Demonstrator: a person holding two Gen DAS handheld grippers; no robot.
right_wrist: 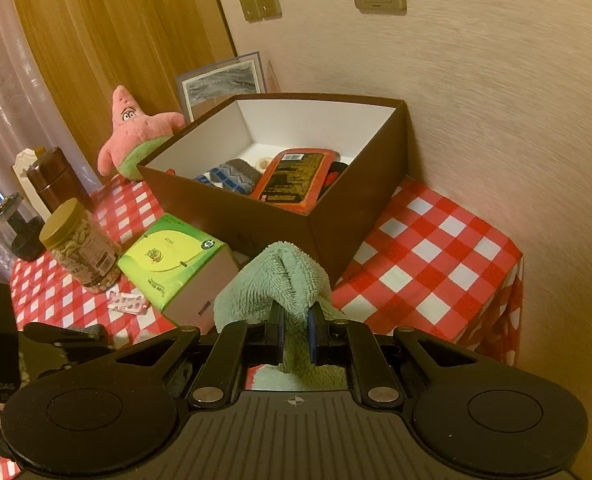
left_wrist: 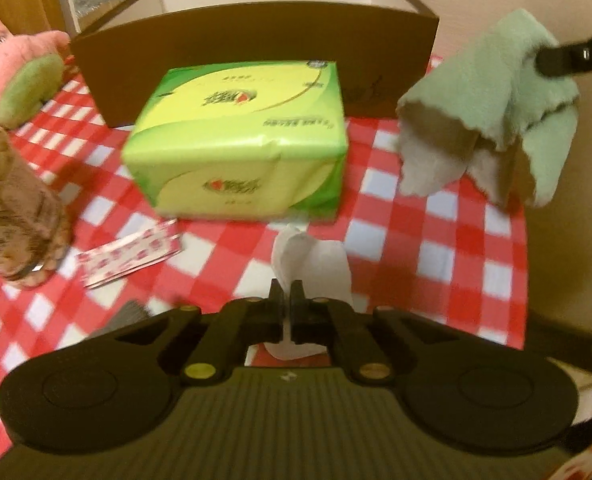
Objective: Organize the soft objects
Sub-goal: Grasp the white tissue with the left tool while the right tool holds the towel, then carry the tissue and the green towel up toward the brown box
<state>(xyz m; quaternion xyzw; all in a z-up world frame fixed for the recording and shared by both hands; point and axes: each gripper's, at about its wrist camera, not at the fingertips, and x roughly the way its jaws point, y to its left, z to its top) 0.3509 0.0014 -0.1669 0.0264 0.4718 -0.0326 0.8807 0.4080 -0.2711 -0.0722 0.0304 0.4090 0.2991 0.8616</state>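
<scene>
Hanging lengthwise downward, green cloth point(left_wrist: 491, 100) (pinched, right hand-held gripper point(right_wrist: 296, 322))

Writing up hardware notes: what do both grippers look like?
Left gripper: matte black, two round discs flanking a ribbed centre plate with a small white logo, brass-coloured pivot pins. Right gripper: same black body, silver pins, blue pads on the fingers, crosshair mark. No cables or sleeves visible.

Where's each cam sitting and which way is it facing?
Left wrist: on the left hand-held gripper, low over the checkered table, facing the tissue pack and box wall; its fingers pinch a white tissue.
Right wrist: on the right hand-held gripper, higher, looking into the brown box; its fingers grip a green towel.
Shared: tissue pack, box, towel, pink plush.
</scene>
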